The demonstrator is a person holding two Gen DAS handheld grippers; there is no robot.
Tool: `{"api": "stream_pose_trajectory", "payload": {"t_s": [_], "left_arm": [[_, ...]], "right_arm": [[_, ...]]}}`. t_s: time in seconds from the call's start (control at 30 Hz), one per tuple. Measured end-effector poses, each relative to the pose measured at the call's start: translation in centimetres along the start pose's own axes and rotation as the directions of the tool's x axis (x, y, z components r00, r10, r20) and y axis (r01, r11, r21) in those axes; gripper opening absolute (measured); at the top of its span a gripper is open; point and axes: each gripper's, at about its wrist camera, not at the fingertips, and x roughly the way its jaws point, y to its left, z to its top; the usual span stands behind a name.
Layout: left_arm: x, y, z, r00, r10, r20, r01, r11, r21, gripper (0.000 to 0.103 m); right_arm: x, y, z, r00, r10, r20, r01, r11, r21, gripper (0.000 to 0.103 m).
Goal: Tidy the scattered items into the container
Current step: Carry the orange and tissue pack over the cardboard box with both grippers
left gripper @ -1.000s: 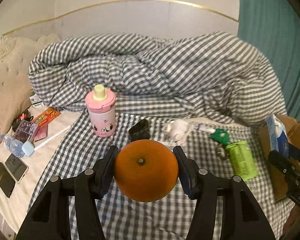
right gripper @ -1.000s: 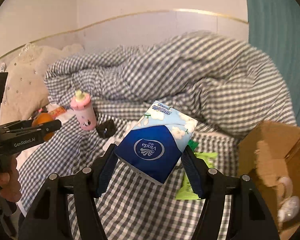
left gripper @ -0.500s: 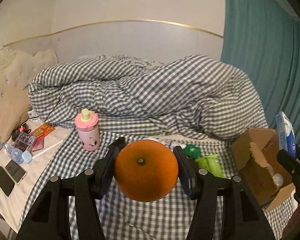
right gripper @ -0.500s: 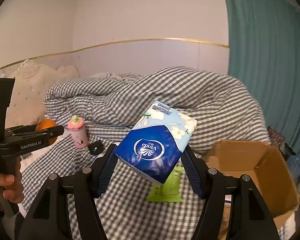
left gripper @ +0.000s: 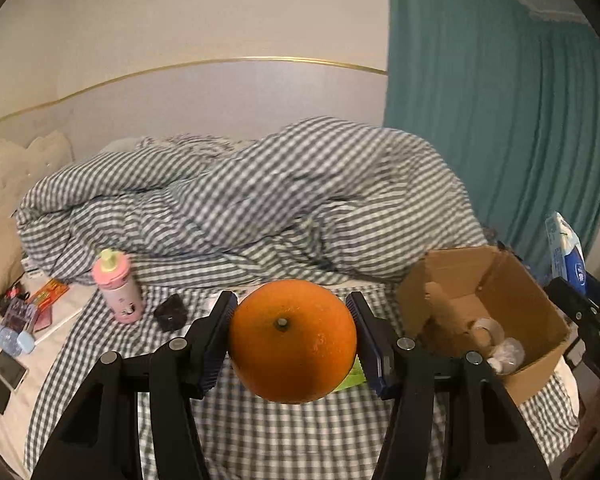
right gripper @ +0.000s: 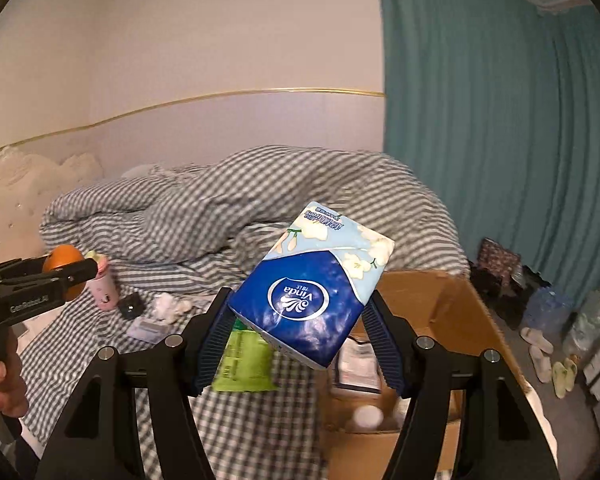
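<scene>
My left gripper (left gripper: 293, 340) is clamped on a round orange fruit (left gripper: 293, 340), stem dimple facing the camera, blue pads pressing both sides, held in the air above the grey-and-white checked bedsheet (left gripper: 260, 432). My right gripper (right gripper: 300, 334) grips a blue-and-white soft pack of Vinda tissues (right gripper: 312, 284), tilted, one corner up, lifted over the near edge of the open brown cardboard box (right gripper: 428, 300). The box sits on the bed at the right, flaps up; a roll of tape and some pale small items lie inside, contents partly blurred. In the left view the box (left gripper: 480, 304) is right of the orange, apart from it. On the sheet: a pink bottle with a yellow-green cap (left gripper: 118, 288) standing upright, a small black object (left gripper: 171, 312) just beside it, a green flat packet (right gripper: 242, 356) near the box. A crumpled checked duvet (left gripper: 240, 204) is heaped behind. Teal curtain (left gripper: 500, 120) at right. My hand (right gripper: 2, 384) shows at the left edge of the right view.
</scene>
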Motion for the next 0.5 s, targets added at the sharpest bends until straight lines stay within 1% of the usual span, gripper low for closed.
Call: {"api": "stream_pose_trajectory", "payload": {"t_s": [0.27, 0.5], "left_arm": [[0.1, -5.2, 0.2, 0.998, -0.066, 0.001, 0.066, 0.996, 0.054, 0.058], [0.7, -9.5, 0.0, 0.993, -0.116, -0.016, 0.117, 0.989, 0.086, 0.058]], "right_arm": [[-1.5, -5.5, -0.8, 0.997, -0.077, -0.009, 0.077, 0.996, 0.051, 0.064], [-2.3, -9.4, -1.5, 0.99, -0.137, -0.034, 0.139, 0.988, 0.063, 0.064]]}}
